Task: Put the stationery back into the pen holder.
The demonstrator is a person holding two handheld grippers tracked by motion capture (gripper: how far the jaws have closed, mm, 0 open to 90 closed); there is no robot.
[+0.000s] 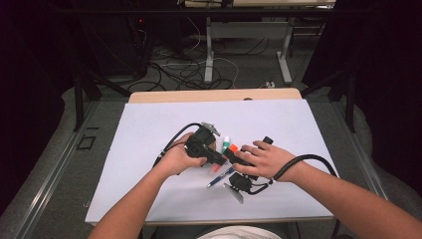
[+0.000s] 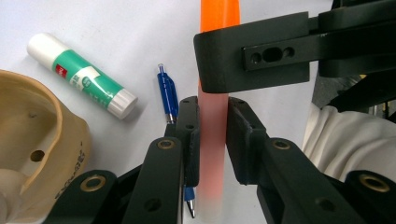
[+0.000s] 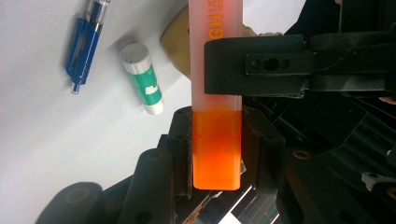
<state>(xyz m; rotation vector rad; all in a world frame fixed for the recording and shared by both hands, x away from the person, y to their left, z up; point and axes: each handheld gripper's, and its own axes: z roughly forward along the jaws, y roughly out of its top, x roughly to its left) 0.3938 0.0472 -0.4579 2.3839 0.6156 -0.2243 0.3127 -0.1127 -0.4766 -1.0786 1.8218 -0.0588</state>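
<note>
We have both grippers clamped on the orange highlighter (image 3: 217,107): right gripper (image 3: 217,149) on its cap, left gripper (image 2: 212,135) on its barrel. Uncapping remains.

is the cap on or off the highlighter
On: the orange cap sits flush on the pale body; right fingers clamp the cap, left fingers the body.

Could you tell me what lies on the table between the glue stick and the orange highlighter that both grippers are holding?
A blue pen lies there on the white table, between the glue stick and the highlighter; the left gripper view shows it.
</note>
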